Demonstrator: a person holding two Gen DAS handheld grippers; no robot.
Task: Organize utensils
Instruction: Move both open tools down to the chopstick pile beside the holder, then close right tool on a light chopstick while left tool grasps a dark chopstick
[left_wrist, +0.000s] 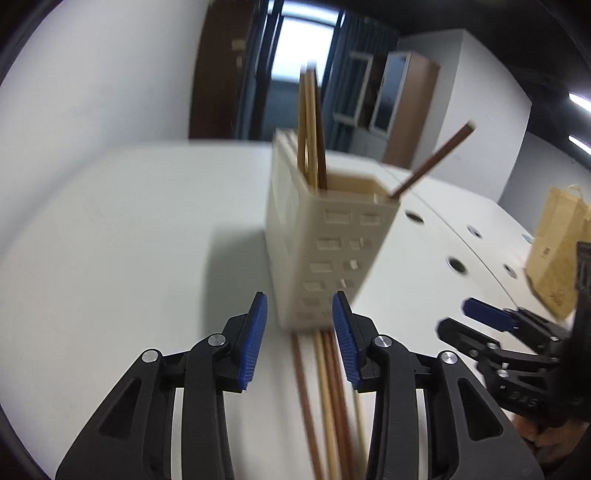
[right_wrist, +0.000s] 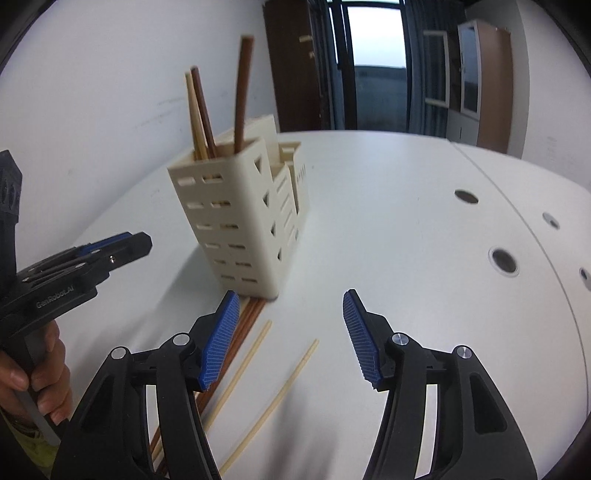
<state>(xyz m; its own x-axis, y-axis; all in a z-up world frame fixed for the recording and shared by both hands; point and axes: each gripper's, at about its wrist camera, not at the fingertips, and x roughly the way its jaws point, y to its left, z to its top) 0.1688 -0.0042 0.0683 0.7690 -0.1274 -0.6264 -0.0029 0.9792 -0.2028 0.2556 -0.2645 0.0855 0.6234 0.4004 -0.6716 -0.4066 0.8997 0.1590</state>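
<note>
i judge task partly done: several chopsticks (right_wrist: 242, 92) already stand in cream slotted holder (right_wrist: 240, 221) on white table (right_wrist: 388, 221). loose chopsticks (left_wrist: 325, 398) lie flat before holder, not yet sorted. left gripper (left_wrist: 300, 341) part open above them, holds nothing. right gripper (right_wrist: 290, 341) wider open, empty, above two pale chopsticks (right_wrist: 273, 402).

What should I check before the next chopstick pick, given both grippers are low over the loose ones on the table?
1. Left gripper jaws apart, nothing clamped: ok.
2. Right gripper jaws apart, empty: ok.
3. Loose brown and pale wooden chopsticks run between the left gripper's blue pads: ok.
4. Single pale chopstick lies apart from the bundle, between the right gripper's pads: ok.
5. Cream slotted plastic utensil holder upright on the white table: ok.
6. Whether the left jaws would take one chopstick only: cannot tell.
</note>
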